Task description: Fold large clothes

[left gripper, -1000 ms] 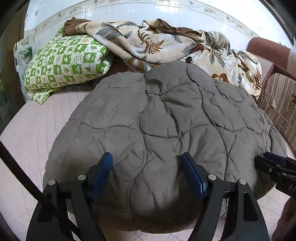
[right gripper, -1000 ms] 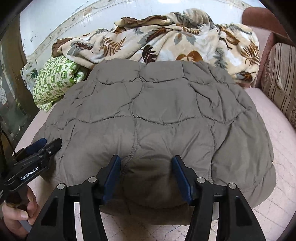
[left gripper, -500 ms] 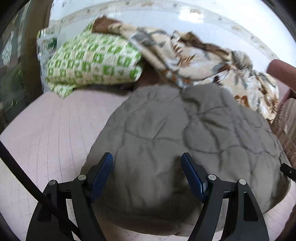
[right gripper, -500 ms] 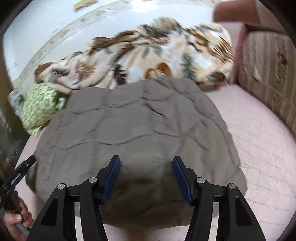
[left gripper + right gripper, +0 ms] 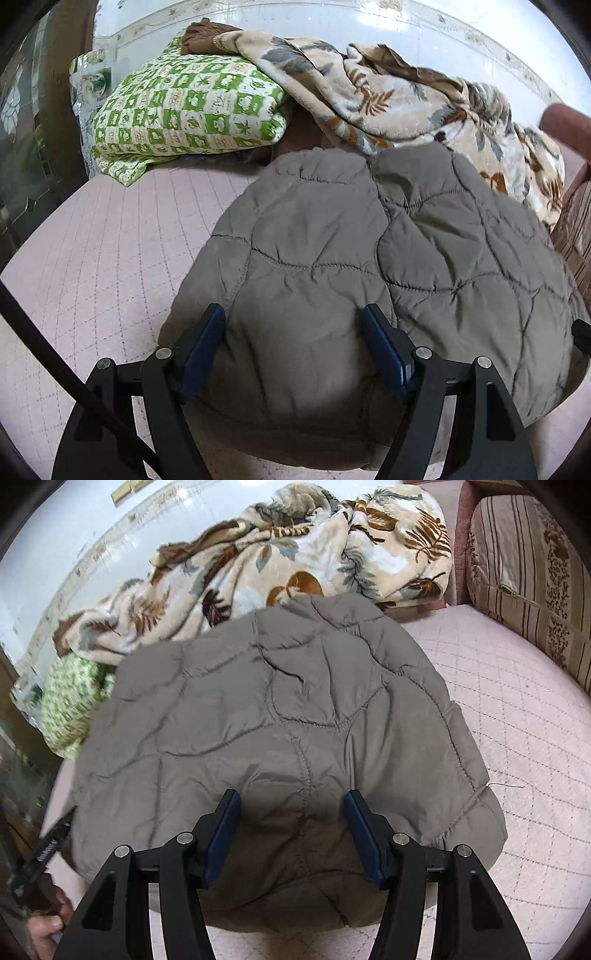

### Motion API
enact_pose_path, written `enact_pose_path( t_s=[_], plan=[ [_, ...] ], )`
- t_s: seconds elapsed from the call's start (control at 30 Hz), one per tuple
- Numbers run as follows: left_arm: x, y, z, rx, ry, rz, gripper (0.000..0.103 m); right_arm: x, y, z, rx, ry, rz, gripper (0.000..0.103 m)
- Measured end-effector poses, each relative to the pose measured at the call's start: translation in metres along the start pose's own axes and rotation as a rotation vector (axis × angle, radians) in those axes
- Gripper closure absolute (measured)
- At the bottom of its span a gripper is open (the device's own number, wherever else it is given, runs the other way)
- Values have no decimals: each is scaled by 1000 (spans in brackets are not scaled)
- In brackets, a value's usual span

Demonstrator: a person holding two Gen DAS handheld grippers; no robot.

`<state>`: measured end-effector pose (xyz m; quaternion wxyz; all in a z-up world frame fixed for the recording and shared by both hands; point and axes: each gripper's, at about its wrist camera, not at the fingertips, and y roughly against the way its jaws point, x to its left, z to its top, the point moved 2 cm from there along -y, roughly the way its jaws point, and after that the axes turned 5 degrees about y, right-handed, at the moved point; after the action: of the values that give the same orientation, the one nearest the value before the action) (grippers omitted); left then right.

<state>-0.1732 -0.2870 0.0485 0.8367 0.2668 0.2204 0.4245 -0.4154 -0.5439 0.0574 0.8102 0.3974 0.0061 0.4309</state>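
Note:
A grey-brown quilted jacket (image 5: 369, 258) lies folded into a thick bundle on the pink quilted bed (image 5: 110, 251). It also shows in the right wrist view (image 5: 277, 720). My left gripper (image 5: 293, 347) is open, its blue-padded fingers spread above the bundle's near left edge, holding nothing. My right gripper (image 5: 291, 827) is open over the near right part of the bundle, holding nothing. The left gripper's tip (image 5: 51, 843) shows at the far left of the right wrist view, beside the jacket.
A green-and-white patterned pillow (image 5: 184, 107) and a crumpled leaf-print blanket (image 5: 388, 96) lie behind the jacket against the white tiled wall. A striped cushion (image 5: 524, 572) and a sofa arm stand at the right. Bare pink bed (image 5: 517, 701) shows right of the jacket.
Both grippers have swung outward, the left one toward the left and the right one toward the right. The jacket bundle has stayed in place.

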Motion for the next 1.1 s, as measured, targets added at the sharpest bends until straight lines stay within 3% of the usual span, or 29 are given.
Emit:
enact_pose_path(
  t_s=[0.13,0.23,0.33,0.47,0.57,0.9,1.1],
  plan=[
    [9,10,8,-34,29,12,27,-7,20,8,-60,10,-14,40],
    [20,8,11,-16,64,19,27,-24,28,11,-96,-5,-62,41],
    [30,-1,9,29,102,34,27,-40,23,9,-69,-36,-68,68],
    [25,-8,5,43,45,81,27,-51,8,3,-3,-59,-69,68],
    [23,-5,5,34,32,90,27,-48,5,4,0,-44,-83,68],
    [56,17,19,51,172,47,27,-57,30,6,-47,-98,-49,65],
    [80,30,23,99,216,27,27,-75,49,3,-70,-123,-72,53]
  ],
)
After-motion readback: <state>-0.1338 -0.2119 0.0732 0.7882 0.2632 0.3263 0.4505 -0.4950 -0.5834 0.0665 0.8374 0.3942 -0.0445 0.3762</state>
